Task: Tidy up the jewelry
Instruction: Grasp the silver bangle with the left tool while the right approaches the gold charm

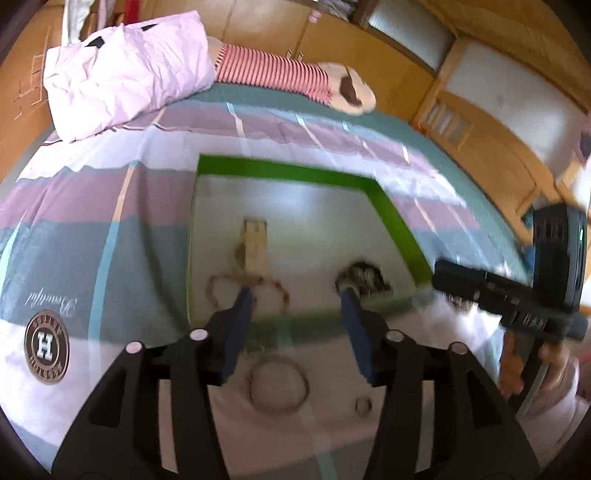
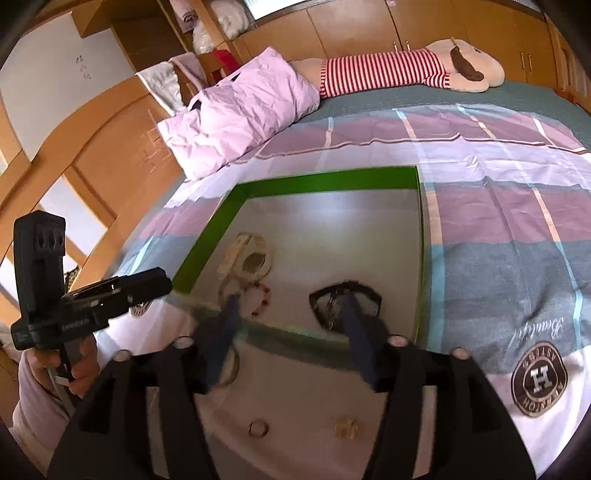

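A shallow tray with a green rim (image 1: pixel 288 171) (image 2: pixel 325 181) lies on the bedspread. Inside it are a cream card with a chain (image 1: pixel 255 243), a red bead bracelet (image 1: pixel 280 291) (image 2: pixel 262 295) and a dark tangled piece (image 1: pixel 364 278) (image 2: pixel 321 295). In the right wrist view the cream piece (image 2: pixel 247 258) sits by the tray's left wall. A thin bangle (image 1: pixel 279 386), a small ring (image 1: pixel 364 405) (image 2: pixel 258 428) and a pale little piece (image 2: pixel 346 427) lie on the cloth before the tray. My left gripper (image 1: pixel 295 299) and right gripper (image 2: pixel 290 301) hover at the tray's near edge, both open, with nothing between the fingers.
A pink padded bag (image 1: pixel 125 74) (image 2: pixel 240 114) and a striped plush toy (image 1: pixel 280 74) (image 2: pixel 399 70) lie at the far side of the bed. Wooden cupboards (image 2: pixel 362 22) line the walls. A hand (image 1: pixel 554 365) holds the other gripper's handle at the right.
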The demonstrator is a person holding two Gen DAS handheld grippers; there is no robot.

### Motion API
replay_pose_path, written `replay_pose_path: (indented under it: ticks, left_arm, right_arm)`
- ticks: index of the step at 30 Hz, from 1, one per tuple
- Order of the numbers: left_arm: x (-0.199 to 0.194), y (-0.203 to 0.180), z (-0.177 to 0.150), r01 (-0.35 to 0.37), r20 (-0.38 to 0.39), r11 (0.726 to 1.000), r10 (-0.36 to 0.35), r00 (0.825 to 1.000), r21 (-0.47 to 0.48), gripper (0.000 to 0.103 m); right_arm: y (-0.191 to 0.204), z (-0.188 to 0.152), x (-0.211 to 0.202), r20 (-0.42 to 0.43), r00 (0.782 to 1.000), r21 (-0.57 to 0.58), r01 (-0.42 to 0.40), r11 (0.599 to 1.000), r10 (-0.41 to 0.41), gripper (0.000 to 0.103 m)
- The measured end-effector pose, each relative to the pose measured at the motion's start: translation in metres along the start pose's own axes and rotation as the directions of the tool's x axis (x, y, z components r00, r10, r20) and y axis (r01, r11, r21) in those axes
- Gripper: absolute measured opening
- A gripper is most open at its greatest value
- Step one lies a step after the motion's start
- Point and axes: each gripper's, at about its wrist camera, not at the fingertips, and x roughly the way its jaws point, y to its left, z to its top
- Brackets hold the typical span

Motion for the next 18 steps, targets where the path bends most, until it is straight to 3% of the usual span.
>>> replay_pose_path:
  ticks: [4,9,12,18]
  left_arm:
    - [0.013,-0.008,-0.019,-0.079,-0.078,0.994,0.084,0.993,0.071,0.064]
    - [0.039,0.005,-0.026,-0.154,-0.196,0.987,0.159,0.968,0.043,0.069]
    - [0.045,0.017,-0.03,-0.187,-0.241,0.982,0.184,0.953,0.008,0.074]
    - [0.044,0.028,-0.029,-0.211,-0.25,0.977,0.196,0.948,-0.034,0.076]
  right_arm:
    - [0.023,-0.018,0.018,-0.142,0.989,-0.134,0.016,0.991,-0.035,0.074]
    - [0.036,-0.042,0.051,-0.271,0.952,-0.27,0.068,0.96,-0.144,0.074]
    - [0.024,-0.041,0.053,-0.271,0.948,-0.234,0.106,0.966,-0.169,0.074]
    - [-0.009,-0.03,0.046,-0.278,0.941,-0.08,0.176,0.981,-0.192,0.075]
